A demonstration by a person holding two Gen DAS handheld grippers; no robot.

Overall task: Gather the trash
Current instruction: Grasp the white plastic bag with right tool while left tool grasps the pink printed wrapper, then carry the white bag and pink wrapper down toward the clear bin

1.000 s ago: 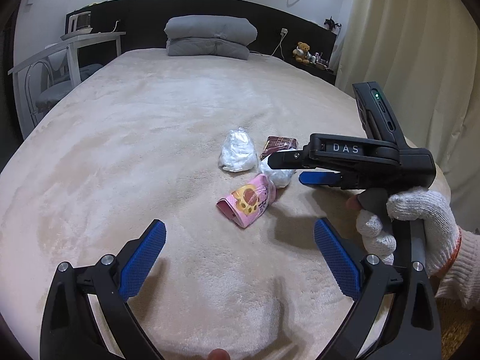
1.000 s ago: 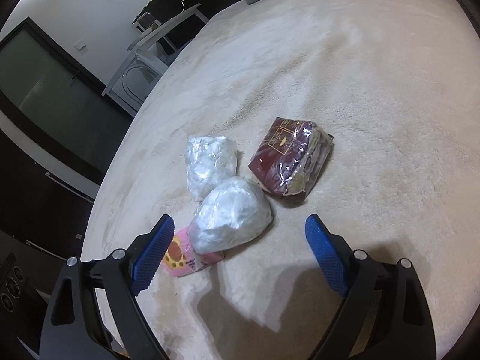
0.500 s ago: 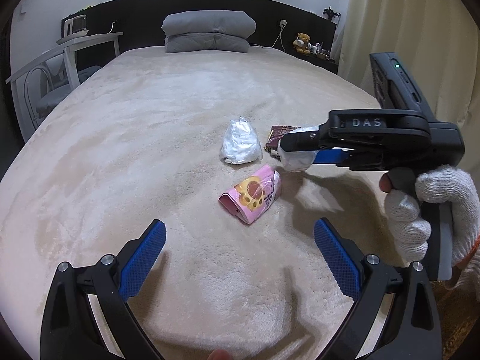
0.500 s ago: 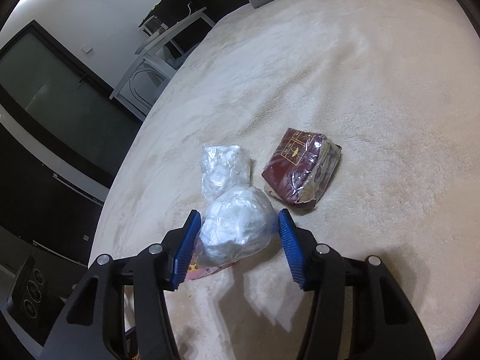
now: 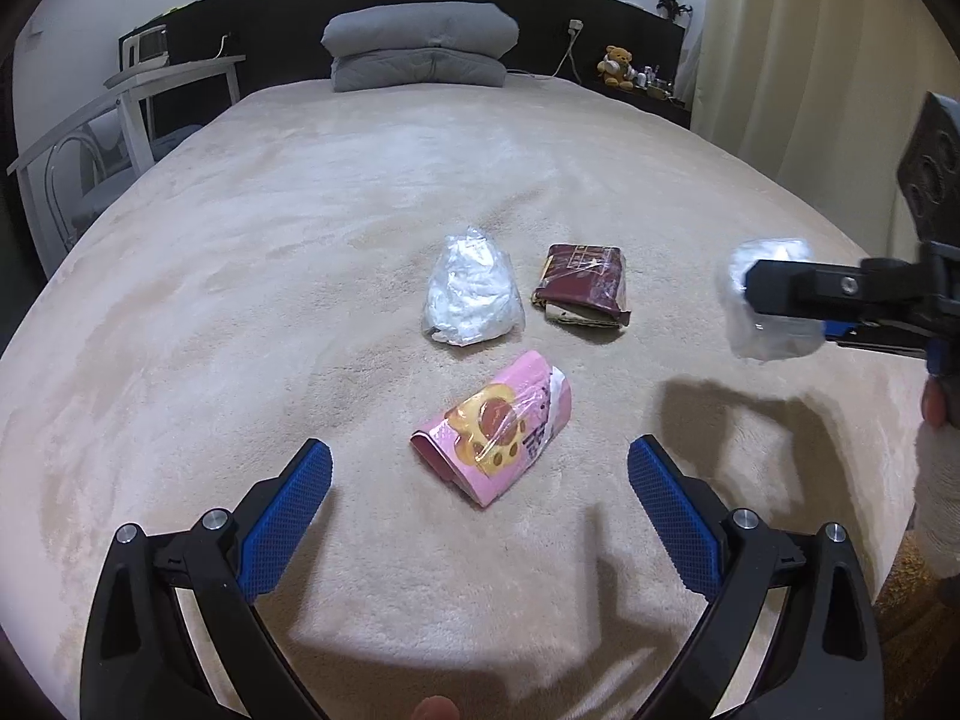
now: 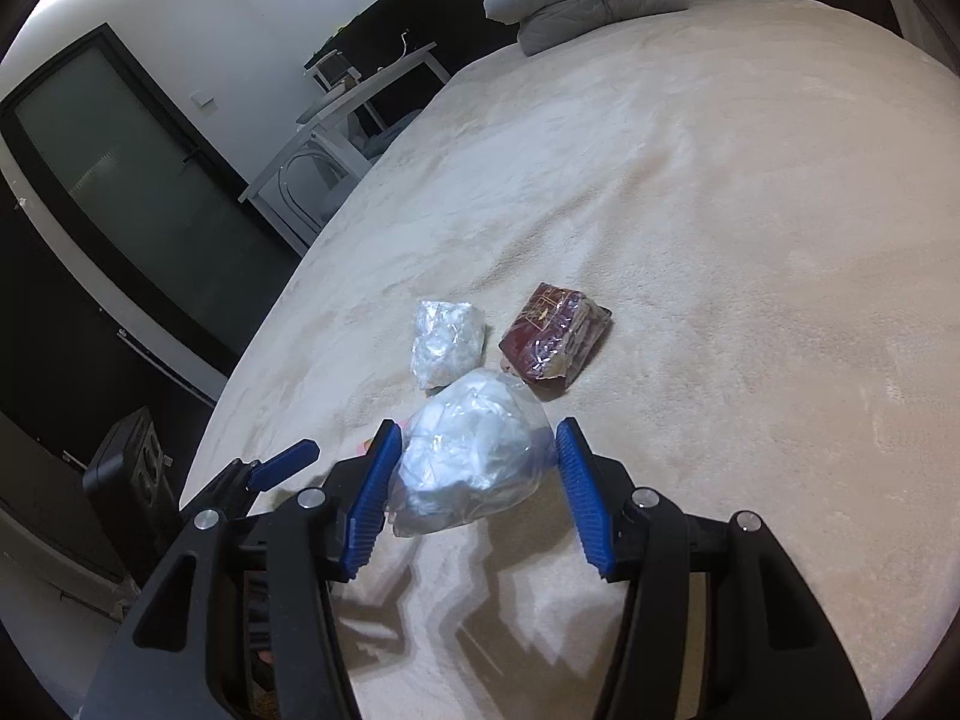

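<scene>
Right wrist view: right gripper (image 6: 474, 468) clamps a clear plastic bag of white crumpled stuff (image 6: 468, 462), blue pads (image 6: 372, 498) pressing both sides, bag lifted off the beige bed (image 6: 750, 240). Jaws have just been closing and the bag sits between them. Beyond it on the bed, a second clear bag of white scraps (image 6: 447, 342) and a dark red wrapped packet (image 6: 555, 339), just beside each other, not touching as far as visible.

Left wrist view: left gripper (image 5: 480, 498) wide apart, nothing between its pads, hovering above the bed with a pink snack wrapper (image 5: 495, 435) lying just ahead of it. Second clear bag (image 5: 471, 294) and dark red packet (image 5: 585, 291) lie farther back, side by side. At the right edge the right gripper (image 5: 780, 306) holds the held bag (image 5: 771, 306) in the air, its shadow on the bed below. Gloved hand (image 5: 939, 462) partly visible at the frame edge. Grey pillows (image 5: 420, 45) stacked at the headboard, teddy bear (image 5: 615, 63) on the ledge, white table (image 5: 174, 78) left of the bed.
</scene>
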